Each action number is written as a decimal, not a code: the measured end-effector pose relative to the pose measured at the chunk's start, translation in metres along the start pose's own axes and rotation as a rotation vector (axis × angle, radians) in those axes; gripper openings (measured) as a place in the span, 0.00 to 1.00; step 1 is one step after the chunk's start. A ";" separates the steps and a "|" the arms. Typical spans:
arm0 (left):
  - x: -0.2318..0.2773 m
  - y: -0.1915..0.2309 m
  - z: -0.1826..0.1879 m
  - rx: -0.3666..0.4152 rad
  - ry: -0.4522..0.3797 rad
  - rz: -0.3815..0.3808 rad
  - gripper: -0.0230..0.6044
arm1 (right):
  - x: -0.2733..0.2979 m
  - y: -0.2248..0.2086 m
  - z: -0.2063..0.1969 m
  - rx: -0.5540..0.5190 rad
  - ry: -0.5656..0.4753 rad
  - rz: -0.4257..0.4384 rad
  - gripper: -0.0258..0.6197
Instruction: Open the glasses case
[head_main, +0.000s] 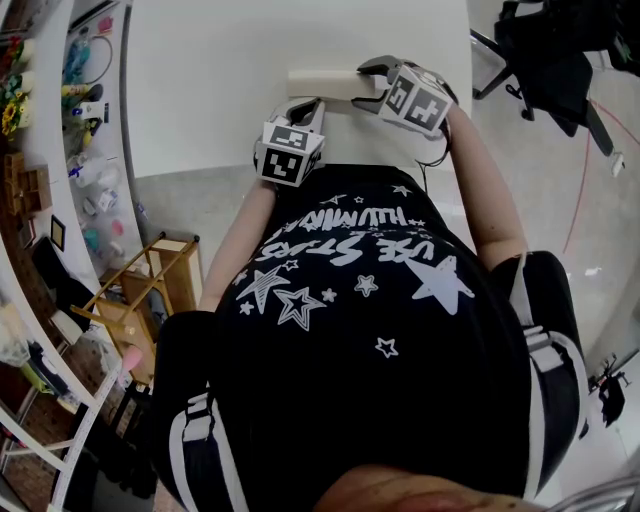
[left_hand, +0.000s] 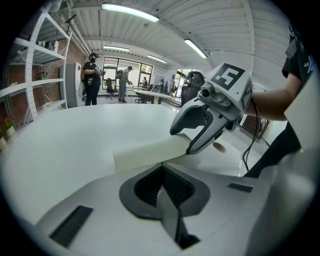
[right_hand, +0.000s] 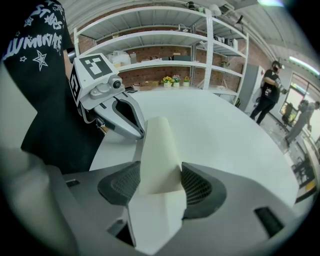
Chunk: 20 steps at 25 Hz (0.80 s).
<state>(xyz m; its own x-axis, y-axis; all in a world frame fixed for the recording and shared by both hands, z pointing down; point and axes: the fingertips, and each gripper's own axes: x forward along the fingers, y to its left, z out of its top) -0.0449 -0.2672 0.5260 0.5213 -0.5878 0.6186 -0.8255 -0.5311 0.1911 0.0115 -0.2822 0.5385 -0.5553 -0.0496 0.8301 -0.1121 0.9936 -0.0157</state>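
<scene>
Preparation looks to be the step in hand: the glasses case (head_main: 318, 82), a cream, smooth-sided block, lies flat on the white tabletop (head_main: 220, 90) with no flap or lid raised that I can see.

The right hand-held gripper (head_main: 368, 85) is clamped on one end of the case. Its own view shows the cream body filling the gap between the two ribbed pads (right_hand: 200, 186) and running out beyond them. The left hand-held gripper (head_main: 305, 105) has its jaws drawn together with nothing visible between them. Its tips sit at the case's near long edge, touching or just short of it. I cannot tell which, nor whether they nip a thin flap there.

From the case's middle, the right gripper is at one end and the left gripper is on the side nearest the person.

By my judgement the case is braced and the opening itself is not yet begun. The next move would call for the left gripper to find the seam or flap along that near edge, part its jaws enough to take it, and lift while the right keeps the body pinned. The smooth covering may let the case slip or twist in the clamp.
</scene>
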 end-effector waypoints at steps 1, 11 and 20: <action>0.000 0.000 0.000 -0.002 -0.002 -0.001 0.06 | 0.000 0.000 -0.001 0.002 0.000 0.002 0.45; 0.000 0.001 -0.003 0.006 0.009 0.008 0.06 | -0.003 0.002 0.004 0.059 -0.016 0.036 0.45; -0.003 0.002 0.008 0.009 -0.007 0.009 0.06 | -0.003 -0.003 0.005 0.110 -0.029 0.076 0.45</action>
<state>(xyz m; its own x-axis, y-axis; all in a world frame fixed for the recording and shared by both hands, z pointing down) -0.0459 -0.2714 0.5186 0.5158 -0.5967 0.6147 -0.8280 -0.5314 0.1790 0.0093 -0.2851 0.5328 -0.5890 0.0206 0.8079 -0.1581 0.9774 -0.1402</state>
